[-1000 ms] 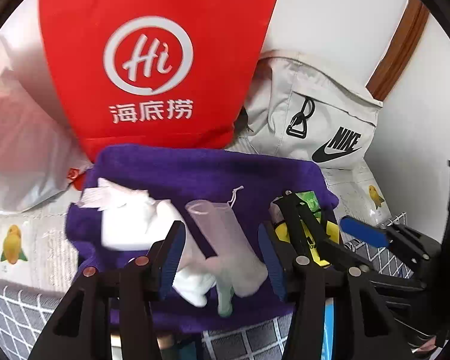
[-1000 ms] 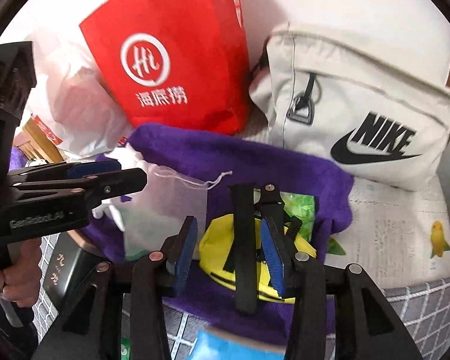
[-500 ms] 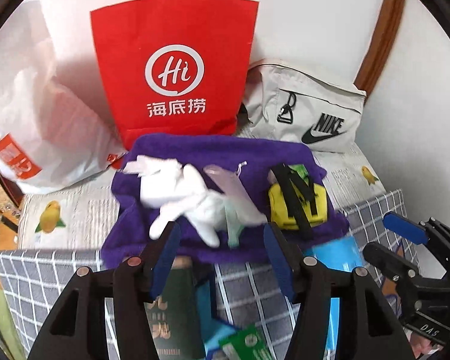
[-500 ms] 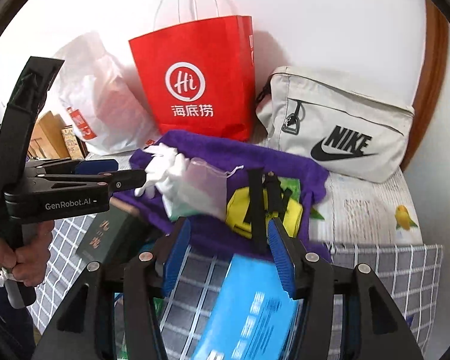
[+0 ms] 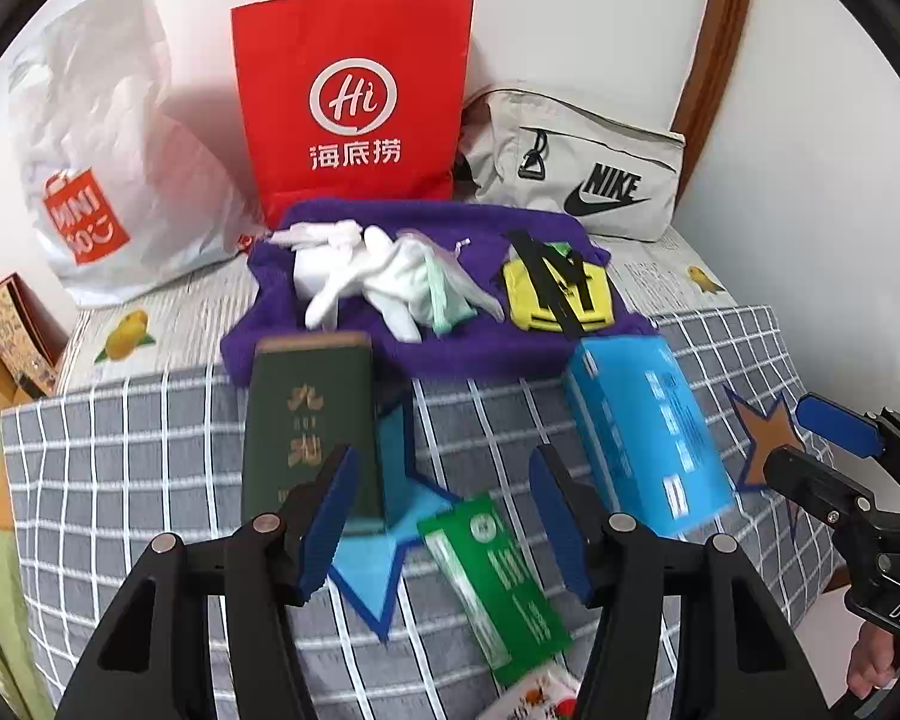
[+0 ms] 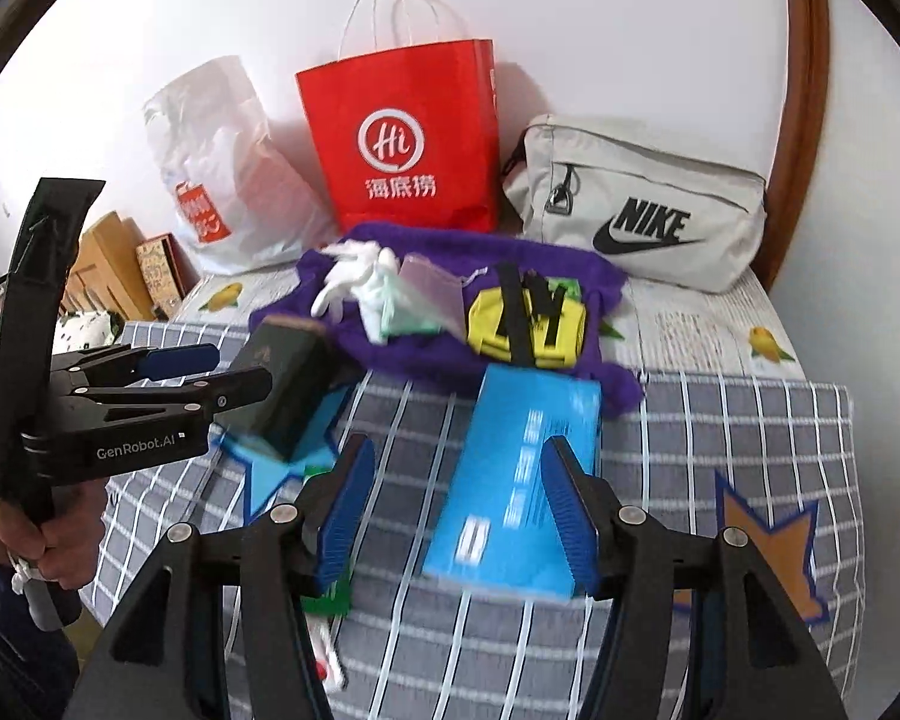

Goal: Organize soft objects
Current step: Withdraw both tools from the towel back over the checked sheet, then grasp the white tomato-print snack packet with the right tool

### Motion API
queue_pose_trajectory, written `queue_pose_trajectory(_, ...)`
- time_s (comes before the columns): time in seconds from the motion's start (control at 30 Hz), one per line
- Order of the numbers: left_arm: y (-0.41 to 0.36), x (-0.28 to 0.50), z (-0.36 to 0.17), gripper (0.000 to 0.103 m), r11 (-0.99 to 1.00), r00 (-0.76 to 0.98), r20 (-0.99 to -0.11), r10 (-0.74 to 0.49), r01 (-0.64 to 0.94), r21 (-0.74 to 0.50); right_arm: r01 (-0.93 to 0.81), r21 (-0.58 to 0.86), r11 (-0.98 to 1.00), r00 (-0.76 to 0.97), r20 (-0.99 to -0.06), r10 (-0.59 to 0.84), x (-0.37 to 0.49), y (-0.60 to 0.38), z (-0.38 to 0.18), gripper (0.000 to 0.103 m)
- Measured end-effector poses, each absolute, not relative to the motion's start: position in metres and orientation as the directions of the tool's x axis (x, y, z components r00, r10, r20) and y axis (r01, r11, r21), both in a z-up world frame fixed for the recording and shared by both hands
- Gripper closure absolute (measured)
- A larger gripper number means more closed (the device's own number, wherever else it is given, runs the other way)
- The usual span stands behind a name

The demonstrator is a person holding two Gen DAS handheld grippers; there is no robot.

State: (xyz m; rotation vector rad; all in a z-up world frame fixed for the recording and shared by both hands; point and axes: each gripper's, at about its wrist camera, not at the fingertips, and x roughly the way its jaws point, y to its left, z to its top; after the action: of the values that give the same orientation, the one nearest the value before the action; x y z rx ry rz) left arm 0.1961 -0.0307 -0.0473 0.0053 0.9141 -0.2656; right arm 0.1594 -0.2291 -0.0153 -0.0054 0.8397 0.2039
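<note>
A purple towel (image 5: 486, 354) (image 6: 570, 264) lies spread at the back of the bed. On it rest white gloves (image 5: 354, 276) (image 6: 354, 276), a see-through mesh pouch (image 5: 444, 282) (image 6: 429, 294) and a yellow pouch with black straps (image 5: 558, 294) (image 6: 528, 324). My left gripper (image 5: 444, 516) (image 6: 174, 372) hovers open over the checked cover, well short of the towel, holding nothing. My right gripper (image 6: 459, 510) (image 5: 834, 450) hangs above a blue box (image 6: 510, 480) (image 5: 642, 438); its jaws are opening and the pads touch nothing.
A red paper bag (image 5: 354, 108), a white plastic bag (image 5: 102, 138) and a beige Nike bag (image 5: 582, 174) stand along the wall. On the checked cover lie a dark green box (image 5: 306, 420) and a green packet (image 5: 492, 582). A hand (image 6: 30, 534) grips the left handle.
Both grippers have drawn back from the purple towel and opened wider. The gloves, mesh pouch and yellow pouch stay behind on the towel. The boxes on the checked cover have come into view.
</note>
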Motion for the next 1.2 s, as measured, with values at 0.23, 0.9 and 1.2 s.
queue_pose_trajectory(0.23, -0.021, 0.162, -0.065, 0.043, 0.970, 0.583, -0.782, -0.221, 0.214, -0.115, -0.195, 0.057, 0.979, 0.656, -0.734, 0.174, 0.119, -0.219, -0.023, 0.045)
queue_pose_trajectory(0.9, 0.027, 0.134, -0.126, 0.042, 0.985, 0.540, -0.824, -0.172, 0.092, -0.145, -0.408, 0.172, 0.897, 0.445, -0.820, 0.360, 0.080, -0.163, -0.128, 0.041)
queue_pose_trajectory(1.2, 0.038, 0.126, -0.129, 0.042, 0.982, 0.540, -0.820, -0.186, 0.081, -0.169, -0.453, 0.135, 0.881, 0.409, -0.847, 0.340, 0.074, -0.130, -0.161, 0.031)
